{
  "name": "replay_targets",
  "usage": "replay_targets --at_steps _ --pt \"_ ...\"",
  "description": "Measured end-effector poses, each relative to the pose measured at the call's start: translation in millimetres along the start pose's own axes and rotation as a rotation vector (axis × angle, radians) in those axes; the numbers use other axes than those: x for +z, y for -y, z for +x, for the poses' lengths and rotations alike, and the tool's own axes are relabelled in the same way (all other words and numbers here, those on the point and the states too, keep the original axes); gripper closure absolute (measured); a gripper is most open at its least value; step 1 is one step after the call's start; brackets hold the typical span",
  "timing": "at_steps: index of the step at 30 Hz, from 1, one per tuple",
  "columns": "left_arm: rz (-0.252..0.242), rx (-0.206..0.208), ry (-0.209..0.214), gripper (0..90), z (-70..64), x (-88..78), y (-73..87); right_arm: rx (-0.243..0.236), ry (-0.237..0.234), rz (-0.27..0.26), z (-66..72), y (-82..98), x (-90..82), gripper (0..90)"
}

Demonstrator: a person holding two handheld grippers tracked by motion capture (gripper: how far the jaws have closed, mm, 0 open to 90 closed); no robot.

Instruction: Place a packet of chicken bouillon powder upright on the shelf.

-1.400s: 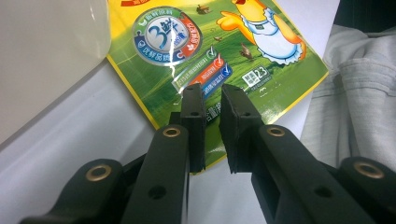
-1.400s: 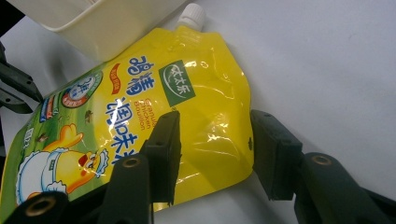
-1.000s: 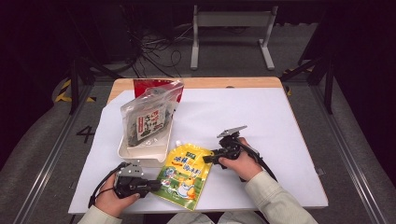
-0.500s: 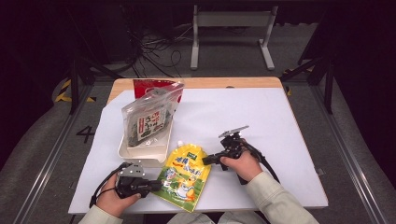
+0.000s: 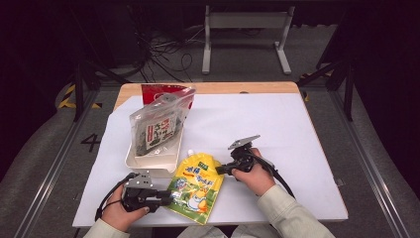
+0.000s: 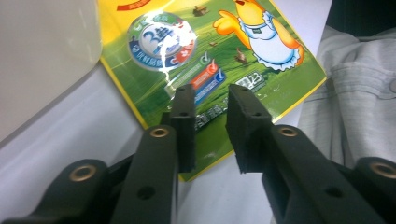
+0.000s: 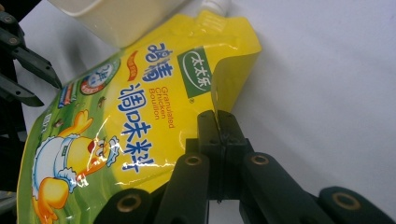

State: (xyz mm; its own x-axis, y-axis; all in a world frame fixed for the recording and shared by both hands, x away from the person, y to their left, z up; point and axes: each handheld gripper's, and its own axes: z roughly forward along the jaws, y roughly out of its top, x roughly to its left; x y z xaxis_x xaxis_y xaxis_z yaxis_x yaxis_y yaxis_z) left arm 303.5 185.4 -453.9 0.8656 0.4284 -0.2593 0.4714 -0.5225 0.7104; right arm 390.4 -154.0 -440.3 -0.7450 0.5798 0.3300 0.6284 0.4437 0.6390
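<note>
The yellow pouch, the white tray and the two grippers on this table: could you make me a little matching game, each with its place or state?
1. yellow pouch
2. white tray
3. left gripper
4. right gripper

a. jaws apart above the pouch's lower end
b. holds a clear bag of dark snacks
c. lies flat at the near table edge
d. clamped on the pouch's edge

Pairs: 1-c, 2-b, 3-a, 4-d

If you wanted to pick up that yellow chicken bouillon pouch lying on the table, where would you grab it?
By a thin side edge, coming in level from the side. The bouillon pouch lies flat on the white sheet, so only its rim offers a bite. The right gripper already pinches the edge near the spout.
</note>
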Motion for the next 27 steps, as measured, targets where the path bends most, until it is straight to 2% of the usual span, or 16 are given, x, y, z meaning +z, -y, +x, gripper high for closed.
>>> replay_targets --at_steps 3,4,8,9,12,18,23,27 --pt "-0.008 0.007 0.001 68.2 -0.9 -0.7 -0.8 -0.014 0.007 -0.019 2.5 -1.5 -7.1 89.9" --pt "-0.017 0.003 0.005 66.0 -1.8 -1.5 -0.9 -0.023 0.016 -0.042 4.2 -2.5 -16.6 89.9" --pt "-0.051 0.003 0.005 61.0 -3.8 -4.0 -2.9 -0.038 0.026 -0.107 8.2 -4.5 -35.7 90.0" --pt "-0.051 0.003 0.005 59.8 -3.8 -4.0 -2.9 -0.038 0.026 -0.107 8.2 -4.5 -35.7 90.0" --pt "-0.074 0.0 -0.003 57.1 -5.9 -5.5 -4.5 -0.065 0.032 -0.154 14.7 -7.6 -51.2 90.0" --pt "-0.103 0.039 -0.015 49.5 -11.1 -7.2 -8.8 -0.127 0.036 -0.237 31.0 -13.4 -79.4 90.0" --pt "-0.124 0.052 -0.02 47.1 -13.5 -8.4 -11.0 -0.179 0.034 -0.289 46.4 -16.8 -97.3 90.0" --pt "-0.127 0.042 -0.015 47.2 -12.7 -8.2 -11.7 -0.217 0.036 -0.31 53.6 -18.3 -107.6 90.0"
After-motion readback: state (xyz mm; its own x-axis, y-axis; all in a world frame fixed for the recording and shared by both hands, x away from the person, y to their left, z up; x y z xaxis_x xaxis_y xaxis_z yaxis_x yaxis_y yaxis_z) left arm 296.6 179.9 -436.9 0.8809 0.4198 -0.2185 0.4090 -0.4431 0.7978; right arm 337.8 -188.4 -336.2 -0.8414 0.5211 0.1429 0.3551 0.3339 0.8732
